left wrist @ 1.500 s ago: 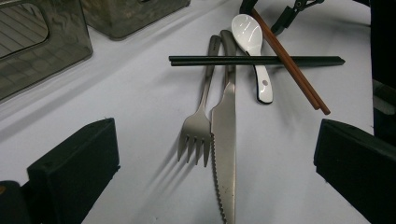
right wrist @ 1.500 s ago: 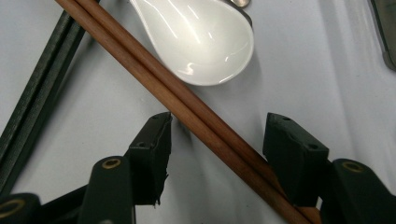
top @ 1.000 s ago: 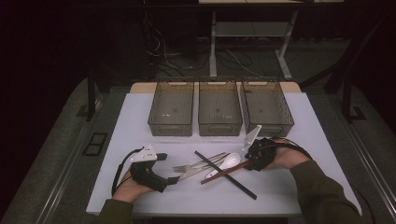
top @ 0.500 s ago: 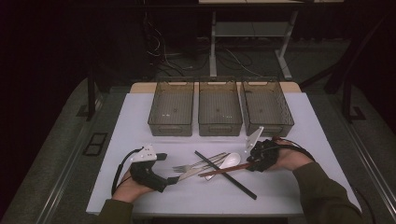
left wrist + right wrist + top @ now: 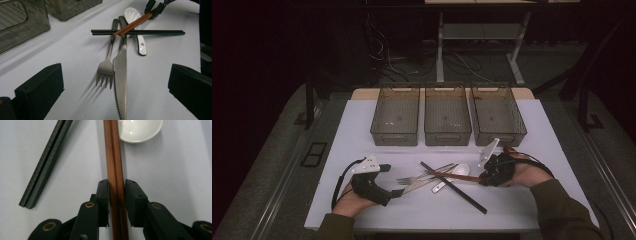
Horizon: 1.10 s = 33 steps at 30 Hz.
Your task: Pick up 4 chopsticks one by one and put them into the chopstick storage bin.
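Now my right gripper [image 5: 117, 192] has just been closing; its fingers [image 5: 103, 195] nearly touch the brown chopsticks [image 5: 114, 157] lying between them on the surface [image 5: 175, 170]. Grip appears imminent. My left gripper [image 5: 115, 87] stands wide open, empty, the fork [image 5: 106, 67] ahead.

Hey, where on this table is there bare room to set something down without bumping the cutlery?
Free: the white table strip right of the right tongs, and the patch between the left bin and the left tongs. Crowded: the centre, where fork, knife, spoon and chopsticks overlap.
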### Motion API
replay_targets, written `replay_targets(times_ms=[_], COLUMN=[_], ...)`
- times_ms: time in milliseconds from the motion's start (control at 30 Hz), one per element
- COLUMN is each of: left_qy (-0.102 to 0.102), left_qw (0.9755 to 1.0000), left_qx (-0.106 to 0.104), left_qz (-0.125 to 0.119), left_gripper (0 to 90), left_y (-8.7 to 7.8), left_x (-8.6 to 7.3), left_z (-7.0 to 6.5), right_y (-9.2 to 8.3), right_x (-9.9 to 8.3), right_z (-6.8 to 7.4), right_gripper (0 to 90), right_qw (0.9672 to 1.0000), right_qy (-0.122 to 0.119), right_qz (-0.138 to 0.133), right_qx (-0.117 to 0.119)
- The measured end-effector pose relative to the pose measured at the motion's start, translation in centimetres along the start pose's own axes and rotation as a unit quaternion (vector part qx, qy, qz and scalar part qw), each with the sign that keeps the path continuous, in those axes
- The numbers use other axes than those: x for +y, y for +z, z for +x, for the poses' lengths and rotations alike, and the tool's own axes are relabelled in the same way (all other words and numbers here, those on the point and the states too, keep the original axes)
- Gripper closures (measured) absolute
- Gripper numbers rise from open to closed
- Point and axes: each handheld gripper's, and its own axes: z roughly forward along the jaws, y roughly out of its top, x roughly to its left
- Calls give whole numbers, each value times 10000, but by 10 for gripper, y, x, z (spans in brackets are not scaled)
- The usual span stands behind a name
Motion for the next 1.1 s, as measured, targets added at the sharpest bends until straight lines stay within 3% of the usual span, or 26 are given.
replay_targets(times_ms=[367,567,600,667,733,900,1100], left_qy=[7,2,4,9,14,12,7], left_qw=[10000,10000,10000,10000,10000,10000,10000], left_qx=[2,9,5,5,6,10,7], left_qz=[7,-12,-13,-6,-7,-13,-7], left_gripper=[0,0,0,0,0,0,0], left_y=[0,0,0,0,0,-1,-1], left_x=[0,0,0,0,0,0,0], left_z=[0,0,0,0,0,0,-1], right_y=[-1,-7,-13,-16,-21,-24,-21], right_x=[-3,-8,-11,-13,-18,-28,-42], right_z=[7,6,6,7,11,19,32], right_gripper=[749,610,582,568,577,631,717], right_qw=[9999,9988,9974,9965,9932,9893,9844], right_qy=[47,191,243,294,376,565,730], right_qz=[-64,-441,-682,-778,-1102,-1322,-1576], right_qx=[70,17,-34,-49,-76,-241,-280])
